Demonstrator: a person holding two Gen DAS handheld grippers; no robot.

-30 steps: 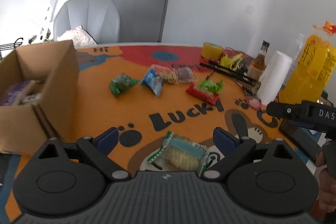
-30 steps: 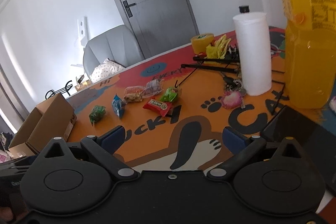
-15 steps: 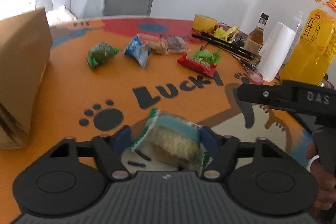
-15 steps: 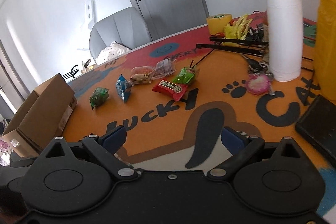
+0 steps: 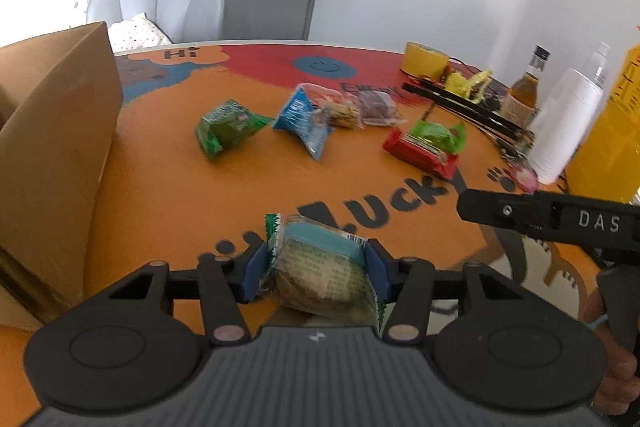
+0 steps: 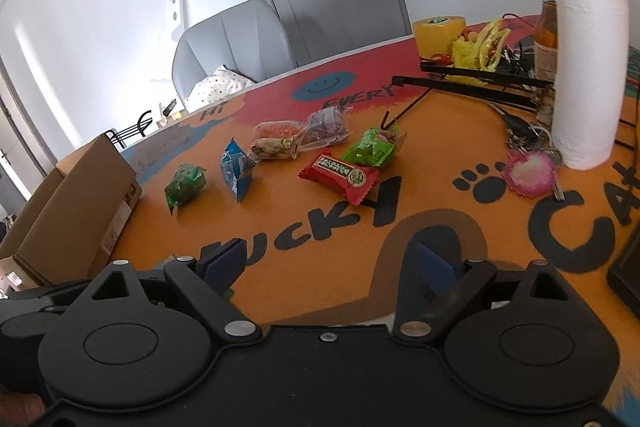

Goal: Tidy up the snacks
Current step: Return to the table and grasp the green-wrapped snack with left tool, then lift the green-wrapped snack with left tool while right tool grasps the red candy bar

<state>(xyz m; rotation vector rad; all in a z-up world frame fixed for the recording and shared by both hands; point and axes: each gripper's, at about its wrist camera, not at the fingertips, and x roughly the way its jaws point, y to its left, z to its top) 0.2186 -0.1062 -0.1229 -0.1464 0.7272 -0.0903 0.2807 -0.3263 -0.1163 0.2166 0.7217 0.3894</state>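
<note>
- A cardboard box (image 5: 52,163) stands at the far left of the orange printed surface (image 5: 168,195), at about 9 o'clock from the left hand-held gripper (image 5: 316,269).
- The left hand-held gripper has its blue pads against both ends of a green-and-teal snack packet (image 5: 320,275); its jaws are closing on it, and the wrapper bulges between them. Whether the packet rests on the surface or is lifted I cannot tell.
- Farther out, at 11 o'clock from that packet, lies a green snack bag (image 5: 226,127).
- At 12 o'clock lies a blue snack bag (image 5: 306,121), with a clear packet of orange snacks (image 6: 276,145) and a clear packet of dark snacks (image 6: 326,127) just beside it.
- At 1 o'clock a red snack bar (image 5: 420,151) lies touching a bright green packet (image 5: 438,135) behind it.
- The right hand-held gripper (image 6: 330,265) holds nothing: its jaws stand wide apart and are narrowing, with only bare surface between them. In the left wrist view its black body (image 5: 552,223) shows at 3 o'clock.
- At the far right, at 1 to 2 o'clock, stand a yellow tape roll (image 6: 438,35), a brown bottle (image 6: 546,23) and a white paper towel roll (image 6: 586,67), with a pink keyring charm (image 6: 528,173) near the roll's foot.
</note>
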